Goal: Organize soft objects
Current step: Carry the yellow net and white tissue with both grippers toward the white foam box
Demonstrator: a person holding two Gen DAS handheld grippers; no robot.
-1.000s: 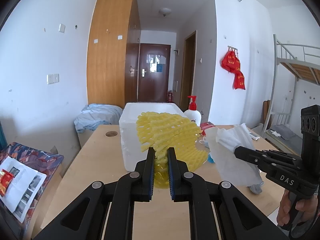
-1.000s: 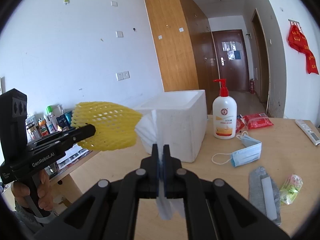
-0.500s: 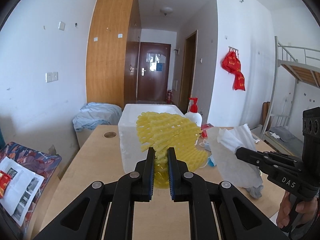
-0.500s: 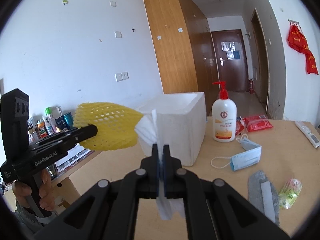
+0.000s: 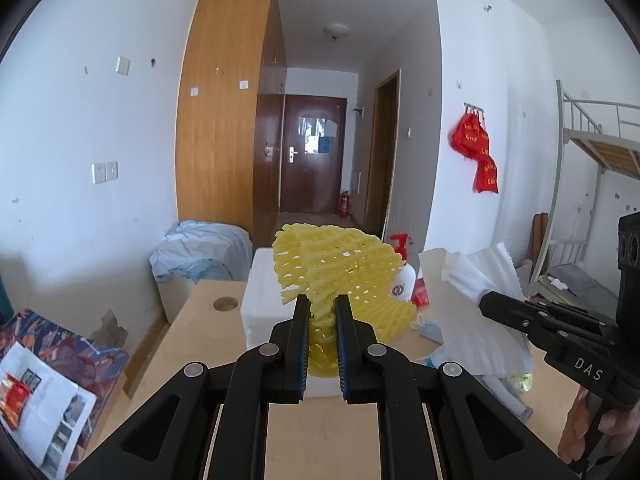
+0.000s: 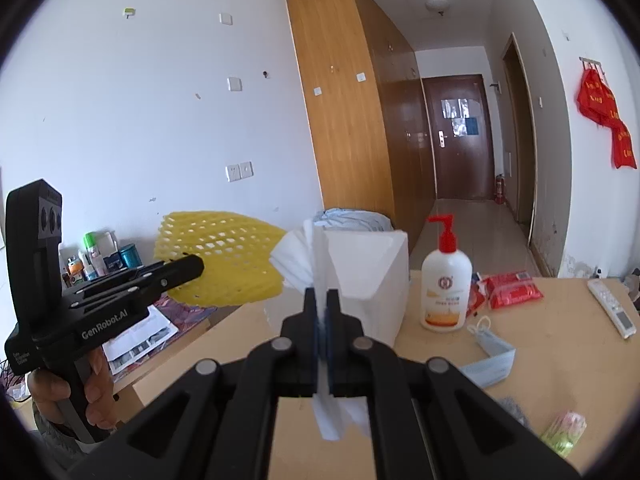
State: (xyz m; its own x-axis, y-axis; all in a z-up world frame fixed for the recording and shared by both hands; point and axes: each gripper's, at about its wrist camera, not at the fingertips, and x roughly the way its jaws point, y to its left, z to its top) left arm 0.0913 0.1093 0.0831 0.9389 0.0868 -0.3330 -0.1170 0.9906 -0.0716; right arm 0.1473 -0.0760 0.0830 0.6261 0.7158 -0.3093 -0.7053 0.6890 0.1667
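Note:
My left gripper (image 5: 322,304) is shut on a yellow foam net (image 5: 340,268) and holds it in the air in front of a white foam box (image 5: 260,300). The net also shows in the right wrist view (image 6: 220,256), with the left gripper (image 6: 196,270) beside it. My right gripper (image 6: 321,298) is shut on a white tissue (image 6: 316,248), raised near the box (image 6: 368,280). The tissue shows at the right of the left wrist view (image 5: 472,300), held by the right gripper (image 5: 486,302).
On the wooden table (image 6: 540,360) stand a lotion pump bottle (image 6: 446,288), a red packet (image 6: 510,290), a blue face mask (image 6: 490,356), a remote (image 6: 612,308), a grey cloth (image 6: 512,406) and a green wrapped item (image 6: 564,432). Papers (image 5: 44,396) lie at the left.
Both grippers have risen a little with their loads, so the table and box sit lower in both views. Their grips are unchanged.

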